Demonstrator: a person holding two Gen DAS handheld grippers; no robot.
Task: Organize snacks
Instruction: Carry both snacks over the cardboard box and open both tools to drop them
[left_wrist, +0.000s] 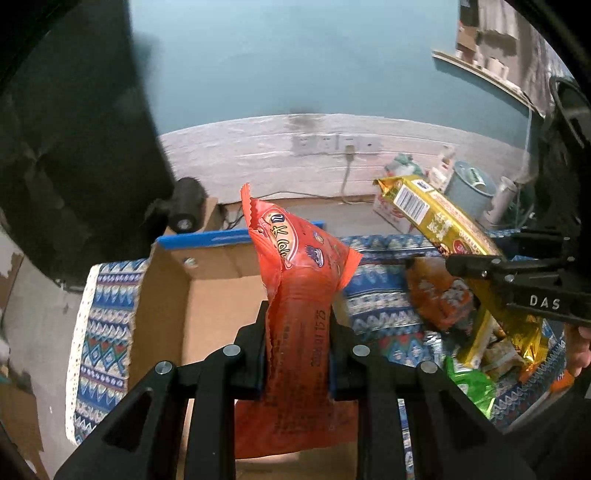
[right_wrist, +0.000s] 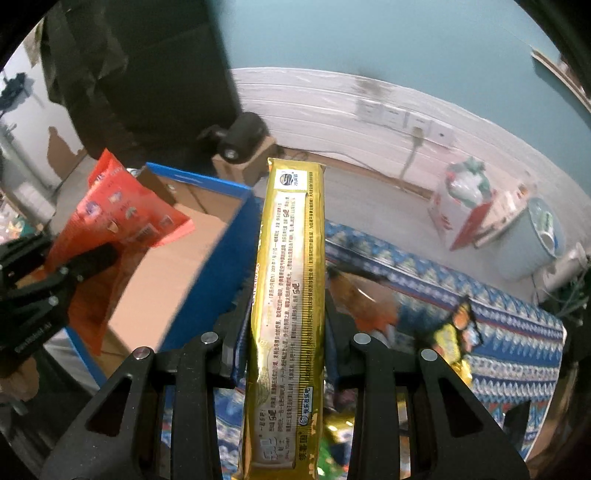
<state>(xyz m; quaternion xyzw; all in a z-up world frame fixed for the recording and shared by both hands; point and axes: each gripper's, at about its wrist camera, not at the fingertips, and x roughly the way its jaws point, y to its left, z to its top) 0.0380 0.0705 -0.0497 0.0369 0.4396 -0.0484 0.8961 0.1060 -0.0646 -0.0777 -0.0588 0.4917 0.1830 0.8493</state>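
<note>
Box: an open cardboard box (left_wrist: 221, 295) with a blue rim sits at the left on the patterned cloth (left_wrist: 103, 332) that covers my desk; what shows of its inside is bare cardboard.
My left claw (left_wrist: 297, 328): clamped on 1 red snack packet (left_wrist: 295, 295), which stands upright between the 2 fingers, its crimped top fanned out over the box.
My right claw (right_wrist: 286, 332): clamped on 1 long gold snack packet (right_wrist: 288, 295), held about halfway along, its far end pointing at the wall, just right of the box's blue rim.
Snack pile: loose snacks lie on the cloth to the right of the box: an orange packet (left_wrist: 439, 295), a green packet (left_wrist: 469, 380) and some gold wrappers, close together.
Far right: a pale blue bucket (right_wrist: 532, 240) stands on the floor beyond the desk.
</note>
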